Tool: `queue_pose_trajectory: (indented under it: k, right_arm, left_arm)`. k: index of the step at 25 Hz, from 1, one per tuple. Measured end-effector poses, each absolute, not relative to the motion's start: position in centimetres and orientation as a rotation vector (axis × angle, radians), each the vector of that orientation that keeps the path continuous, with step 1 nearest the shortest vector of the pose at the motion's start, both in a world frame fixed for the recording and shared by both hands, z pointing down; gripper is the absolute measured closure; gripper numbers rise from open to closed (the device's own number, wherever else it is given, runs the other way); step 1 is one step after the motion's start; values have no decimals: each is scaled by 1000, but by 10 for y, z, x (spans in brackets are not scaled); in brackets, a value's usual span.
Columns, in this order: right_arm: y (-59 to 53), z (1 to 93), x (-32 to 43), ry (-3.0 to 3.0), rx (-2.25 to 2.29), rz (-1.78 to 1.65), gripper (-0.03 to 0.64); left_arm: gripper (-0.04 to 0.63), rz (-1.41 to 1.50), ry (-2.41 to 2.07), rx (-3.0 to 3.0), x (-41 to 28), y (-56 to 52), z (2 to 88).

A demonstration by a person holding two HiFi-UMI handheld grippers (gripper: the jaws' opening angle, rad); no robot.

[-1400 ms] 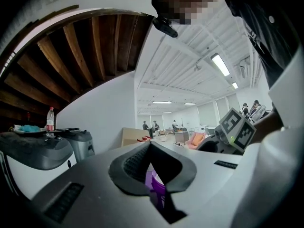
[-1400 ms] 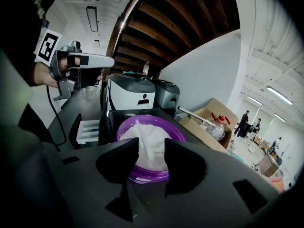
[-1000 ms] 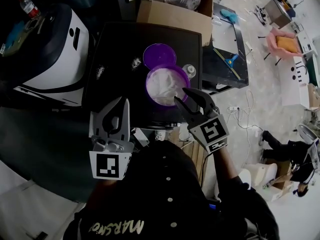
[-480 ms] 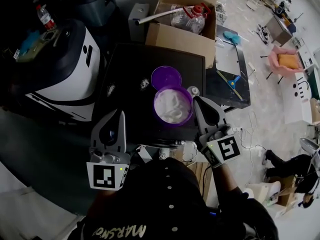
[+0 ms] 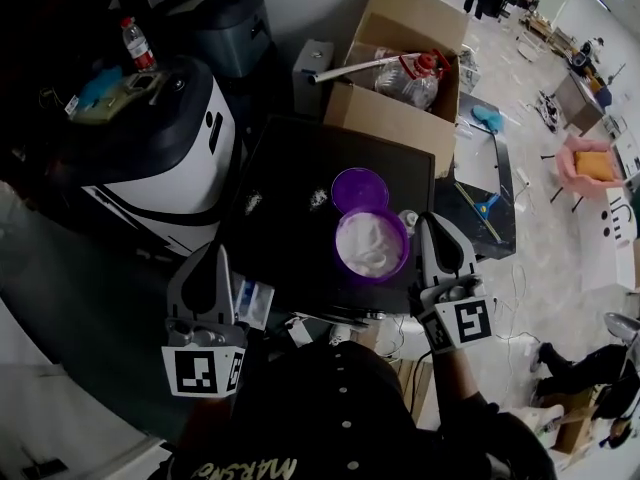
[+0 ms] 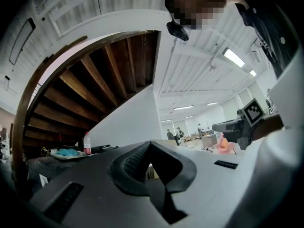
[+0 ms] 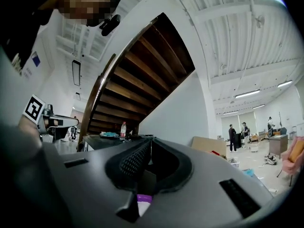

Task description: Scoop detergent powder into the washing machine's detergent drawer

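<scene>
A purple tub (image 5: 370, 245) of white powder stands on the black table (image 5: 290, 238), with its purple lid (image 5: 360, 189) lying just behind it. A small clear cup (image 5: 408, 219) sits by the tub's right side. My right gripper (image 5: 432, 222) hovers beside the tub's right edge, its jaws pressed together on nothing; a strip of the purple tub (image 7: 144, 199) shows under them. My left gripper (image 5: 218, 255) hangs off the table's front left corner, also shut and empty. The white and black washing machine (image 5: 170, 138) stands to the left. Its drawer is not discernible.
Two small powder spills (image 5: 253, 201) lie on the table's left half. An open cardboard box (image 5: 400, 88) holding a large plastic bottle sits behind the table. A water bottle (image 5: 134, 44) stands on top of the machine. People stand far off in the hall (image 7: 232, 136).
Both grippers stood open a second ago, the right one at the tub's rim; both are shut now. The right has drawn back from the tub, and both point more level.
</scene>
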State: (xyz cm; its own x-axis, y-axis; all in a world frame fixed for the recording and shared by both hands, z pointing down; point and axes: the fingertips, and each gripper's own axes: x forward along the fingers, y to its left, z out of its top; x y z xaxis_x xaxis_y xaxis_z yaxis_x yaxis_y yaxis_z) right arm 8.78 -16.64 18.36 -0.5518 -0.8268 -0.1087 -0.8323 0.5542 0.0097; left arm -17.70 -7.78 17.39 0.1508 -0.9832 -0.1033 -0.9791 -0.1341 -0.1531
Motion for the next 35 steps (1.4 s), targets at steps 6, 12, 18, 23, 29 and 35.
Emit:
queue_pose_trajectory:
  k: [6,12,18,23,29,35]
  right_arm:
    - [-169,184,86,2691,-1428,94,586]
    - [-168,181,79,2698,-1422,108,588]
    - [-167,184,72,2715,-1395,94,588]
    - [-166,182,66,2717,-1360,109,588]
    - [-166,184,60,2733,-1360,104,589]
    - [-168,185,59,2738,-1359,99,589]
  left_arm:
    - [591,-77,2031,-2158,-206,-65,181]
    - [591,-81,2049,-2133,-212,-63,181]
    - [591,-76,2046,-2143,-209,-63,183]
    - [591,-72,2053,-2137,-211,-63,182]
    - [591,-67,2057,-2139,-213,-62,183]
    - [591,-67,2055,-2146,-212,-63,183]
